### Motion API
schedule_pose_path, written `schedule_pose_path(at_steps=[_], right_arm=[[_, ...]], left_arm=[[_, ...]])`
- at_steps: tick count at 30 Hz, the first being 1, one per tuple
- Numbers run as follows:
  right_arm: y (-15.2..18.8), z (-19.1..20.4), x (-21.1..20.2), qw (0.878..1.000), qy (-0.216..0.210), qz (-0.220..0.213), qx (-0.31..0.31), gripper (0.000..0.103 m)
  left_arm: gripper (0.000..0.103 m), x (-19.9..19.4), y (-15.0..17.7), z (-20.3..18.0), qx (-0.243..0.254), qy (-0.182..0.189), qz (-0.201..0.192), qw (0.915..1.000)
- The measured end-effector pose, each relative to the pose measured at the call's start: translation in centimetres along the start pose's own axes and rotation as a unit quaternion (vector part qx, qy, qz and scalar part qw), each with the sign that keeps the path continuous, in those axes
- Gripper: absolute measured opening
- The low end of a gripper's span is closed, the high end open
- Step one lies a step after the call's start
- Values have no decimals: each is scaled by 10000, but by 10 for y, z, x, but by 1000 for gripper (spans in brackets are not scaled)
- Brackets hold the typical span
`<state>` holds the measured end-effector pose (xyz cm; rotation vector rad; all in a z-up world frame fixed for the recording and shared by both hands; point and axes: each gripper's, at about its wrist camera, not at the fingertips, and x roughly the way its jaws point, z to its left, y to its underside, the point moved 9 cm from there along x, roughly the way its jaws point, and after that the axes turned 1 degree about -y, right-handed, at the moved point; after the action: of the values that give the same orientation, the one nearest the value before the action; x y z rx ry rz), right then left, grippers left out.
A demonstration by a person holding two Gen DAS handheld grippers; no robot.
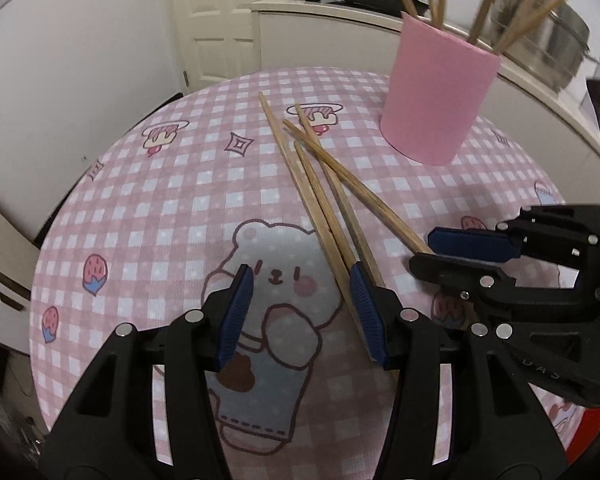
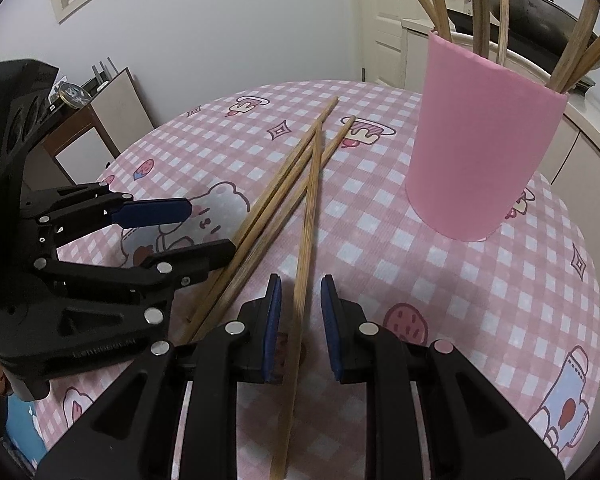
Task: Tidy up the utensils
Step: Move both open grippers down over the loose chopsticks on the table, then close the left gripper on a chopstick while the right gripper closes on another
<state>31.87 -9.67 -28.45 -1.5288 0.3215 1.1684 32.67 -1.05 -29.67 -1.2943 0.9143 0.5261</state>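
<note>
Right now your four loose chopsticks [image 2: 288,184] lie fanned across the pink checked tablecloth [image 2: 460,280], pale bamboo, their far tips converging just beside the pink cup [image 2: 484,152], which stands upright with more sticks in it. One chopstick [image 2: 306,240] runs between your right gripper [image 2: 300,300] pads; the jaws stand narrowly apart around it, not visibly pressing. Your left gripper [image 1: 300,280] tilts down over the bear print, jaws wide open, its right pad [image 1: 366,308] lying over the chopsticks' near ends.
</note>
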Motion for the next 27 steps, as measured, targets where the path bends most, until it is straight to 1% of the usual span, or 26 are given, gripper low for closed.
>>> schedule_pose_path(at_steps=[2,5,10,11,12,15,19,21,22,23,24,25,27], right_arm=[[0,-1,0,10000,28,7,-15,19],[1,-3,0,10000,41,15,-15,19],[0,-4,1,9999,86,42,-37,19],[-1,-3,2,9999,108,43,-55,19],[-2,-3,2,9999,127,48,-70,19],[-3,-3,4,9998,162,63,-108,19],[-6,-3,7,9996,229,61,-148,19],[-7,-2,8,9993,290,76,-223,19],[-6,-2,8,9992,315,82,-250,18],[-6,-2,8,9990,340,92,-277,16],[-6,-3,8,9990,344,100,-276,12],[-6,-4,8,9990,349,107,-262,9],[-4,-6,7,9991,342,129,-227,7]], left_arm=[[50,1,-1,-3,54,-33,8,10000],[51,4,-4,-1,104,-182,0,9998],[53,12,-10,6,-17,-170,70,9998],[52,14,-11,6,-38,-114,100,9999],[51,19,-9,6,-61,-57,220,9997],[47,18,-8,4,44,-74,165,9998],[47,21,-10,6,-79,-106,205,9997],[24,21,-13,4,-40,-63,161,9998],[20,21,-13,4,-25,-59,162,9998],[10,21,-13,4,4,-50,163,9999],[7,22,-14,4,24,-56,167,9998],[7,21,-12,5,27,-38,158,9999],[6,17,-8,6,76,-29,130,9999]])
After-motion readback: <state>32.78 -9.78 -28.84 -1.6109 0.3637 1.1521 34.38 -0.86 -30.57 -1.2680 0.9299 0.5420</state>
